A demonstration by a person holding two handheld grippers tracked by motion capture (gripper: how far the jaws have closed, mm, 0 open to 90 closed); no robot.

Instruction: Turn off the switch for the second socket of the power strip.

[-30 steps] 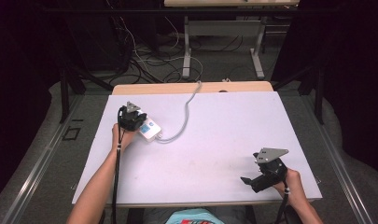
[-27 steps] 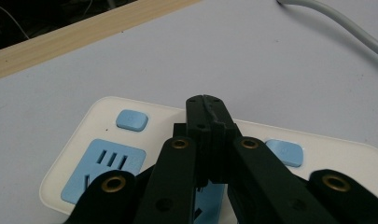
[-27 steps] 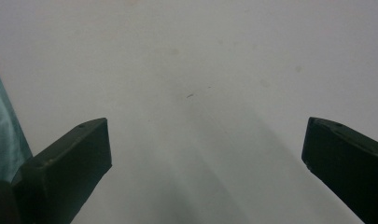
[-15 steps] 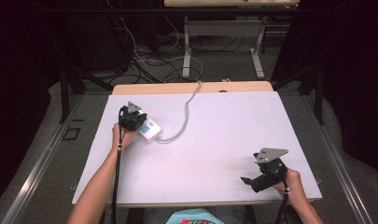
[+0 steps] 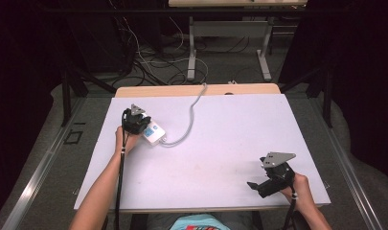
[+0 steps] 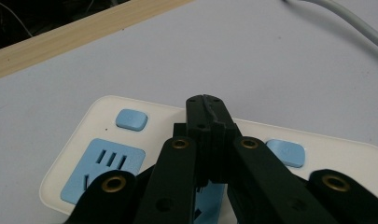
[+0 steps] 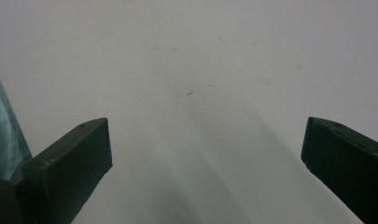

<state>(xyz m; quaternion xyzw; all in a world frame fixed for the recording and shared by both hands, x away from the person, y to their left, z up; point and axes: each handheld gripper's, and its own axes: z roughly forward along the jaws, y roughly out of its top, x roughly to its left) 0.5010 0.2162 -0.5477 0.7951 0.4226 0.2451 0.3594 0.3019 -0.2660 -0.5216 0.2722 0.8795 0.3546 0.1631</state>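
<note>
Left tongs (image 6: 206, 105), pressed together, poise over the power strip (image 6: 107, 140), apparently to press its switch; right tongs (image 7: 203, 154) idle apart, well away.

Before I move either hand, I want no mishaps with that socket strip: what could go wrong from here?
The left gripper is shut, its tip over the white power strip among the blue buttons; pressing may flip the wrong one, or slide the strip. Its grey cord runs off the far table edge, so dragging could snag it. The right gripper is open over bare table, little risk.
</note>
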